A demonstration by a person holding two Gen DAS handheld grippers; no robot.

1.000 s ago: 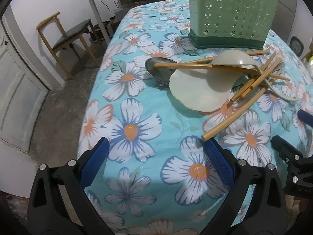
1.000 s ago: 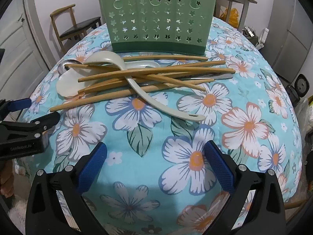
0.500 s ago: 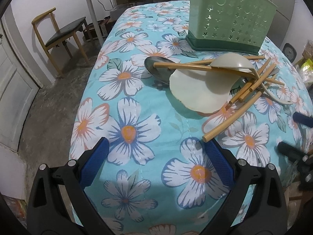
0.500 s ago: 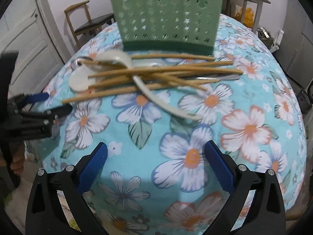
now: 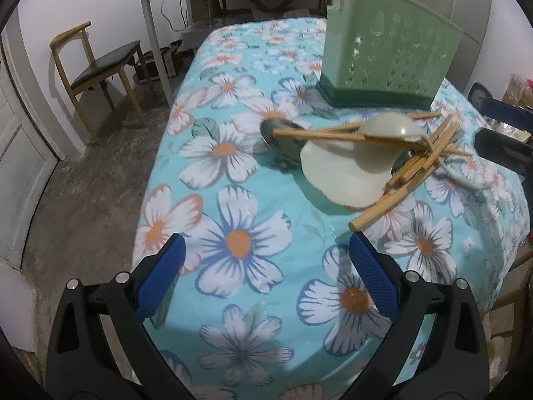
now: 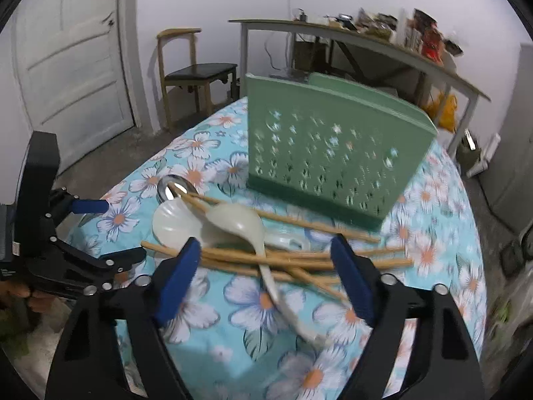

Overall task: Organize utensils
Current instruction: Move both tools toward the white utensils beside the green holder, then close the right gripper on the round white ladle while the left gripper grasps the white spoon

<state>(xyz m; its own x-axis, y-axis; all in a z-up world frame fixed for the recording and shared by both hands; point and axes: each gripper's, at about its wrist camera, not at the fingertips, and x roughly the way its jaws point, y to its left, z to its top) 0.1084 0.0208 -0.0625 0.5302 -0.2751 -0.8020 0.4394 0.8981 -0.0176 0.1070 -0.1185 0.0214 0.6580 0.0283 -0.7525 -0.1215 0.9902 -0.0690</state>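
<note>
The utensils are heaped together on the floral tablecloth [image 5: 233, 243], and none has yet been placed in the green perforated holder [image 6: 329, 153], which stands upright at about twelve o'clock from the pile in the right wrist view. In that view the wooden chopsticks [image 6: 299, 260] are crossed over one another, a cream ladle [image 6: 240, 223] is laid across them with its handle running toward six o'clock, a flat cream spoon [image 6: 173, 223] is seen at nine o'clock of the ladle, and a metal spoon [image 6: 175, 186] lies beyond it at eleven o'clock.

Compared with the frames a second ago, the right gripper [image 6: 266, 276] is now seen higher and closer in over the pile, with the view tilted and blurred. Its jaws have just been closing part-way, yet they are open, and nothing is pressed between the pads; the chopsticks and ladle handle are merely framed between them. This is judged to be an approach for a first pick, most likely at the ladle handle or a chopstick.

The left gripper [image 5: 266, 266] is held wide open over bare cloth at seven o'clock of the pile, with nothing gripped, and its view is little altered. The tangle may be disturbed when one piece is lifted.
</note>
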